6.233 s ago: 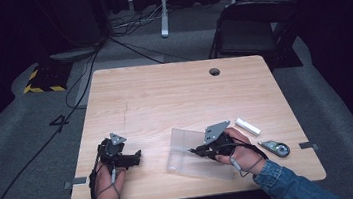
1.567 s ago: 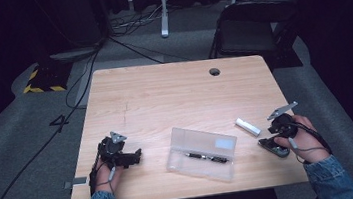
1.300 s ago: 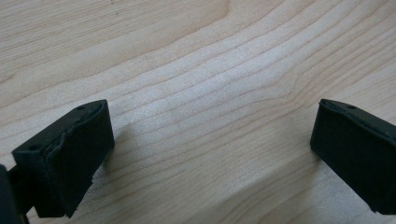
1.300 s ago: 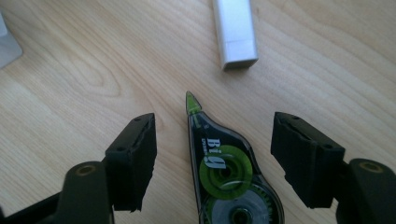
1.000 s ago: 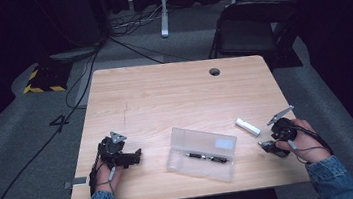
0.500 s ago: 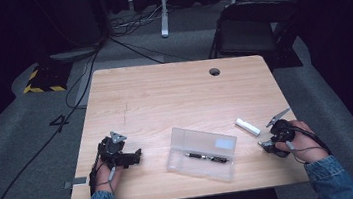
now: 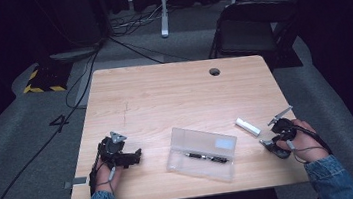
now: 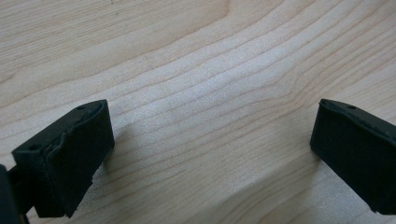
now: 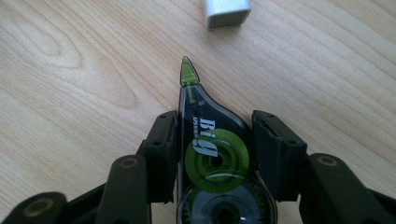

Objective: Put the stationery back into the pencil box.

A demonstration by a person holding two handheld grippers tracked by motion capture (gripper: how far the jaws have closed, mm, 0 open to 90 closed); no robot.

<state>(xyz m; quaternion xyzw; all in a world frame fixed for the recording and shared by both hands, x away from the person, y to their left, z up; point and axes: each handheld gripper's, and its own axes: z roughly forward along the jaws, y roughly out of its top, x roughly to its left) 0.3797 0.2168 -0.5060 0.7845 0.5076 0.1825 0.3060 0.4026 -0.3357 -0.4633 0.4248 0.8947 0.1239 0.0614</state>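
Right gripper view: right gripper [image 9: 215, 154] jaws pinch tape dispenser [image 9: 210, 158] at lower centre, tip up toward eraser [image 9: 226, 10] | left gripper [image 8: 210, 154] wide, bare table [image 8: 196, 70] | risk: smooth shell slips, pinch sits near rear | print: "Big" partly legible, white on green reel

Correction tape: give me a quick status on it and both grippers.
Right gripper shut on correction tape, resting on table. Left gripper open, idle. White eraser just ahead of the tip, not touching.
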